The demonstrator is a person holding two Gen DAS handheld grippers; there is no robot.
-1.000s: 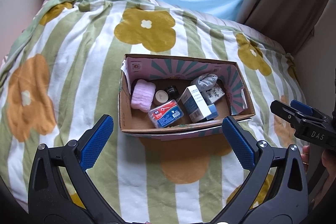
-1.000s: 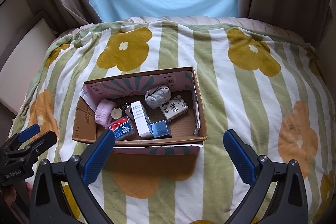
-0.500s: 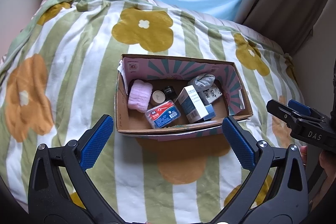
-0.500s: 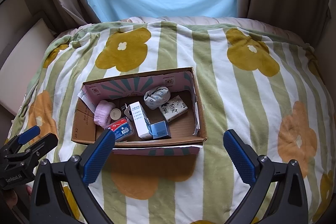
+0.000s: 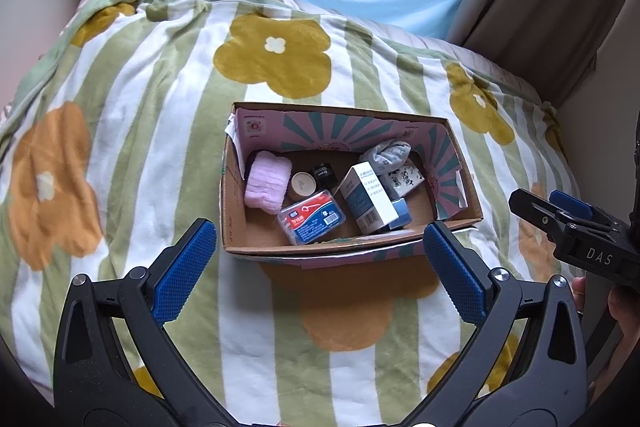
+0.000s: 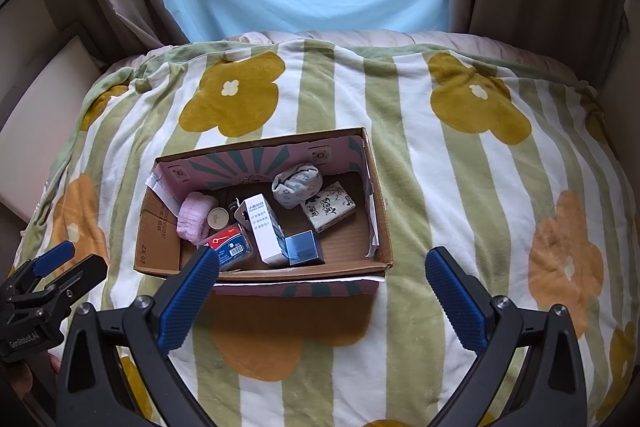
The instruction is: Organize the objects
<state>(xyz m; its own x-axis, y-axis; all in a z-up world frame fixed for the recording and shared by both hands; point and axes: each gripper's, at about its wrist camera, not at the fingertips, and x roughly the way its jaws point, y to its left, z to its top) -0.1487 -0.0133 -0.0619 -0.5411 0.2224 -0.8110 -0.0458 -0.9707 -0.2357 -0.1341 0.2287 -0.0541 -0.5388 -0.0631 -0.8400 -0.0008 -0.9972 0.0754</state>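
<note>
Barely any change over the last second: both views creep slightly, left claw [image 5: 318, 265] and right claw [image 6: 320, 295] stay spread and empty at 6 o'clock of cardboard box [image 6: 158, 247], all items inside on the bed blanket [image 6: 460, 187].

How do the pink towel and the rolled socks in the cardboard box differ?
The pink towel is plain pink and folded, at the box's left end; the rolled socks are pale with a small print, balled up, toward the right end by the far wall. Both are soft fabric items inside the cardboard box.
</note>
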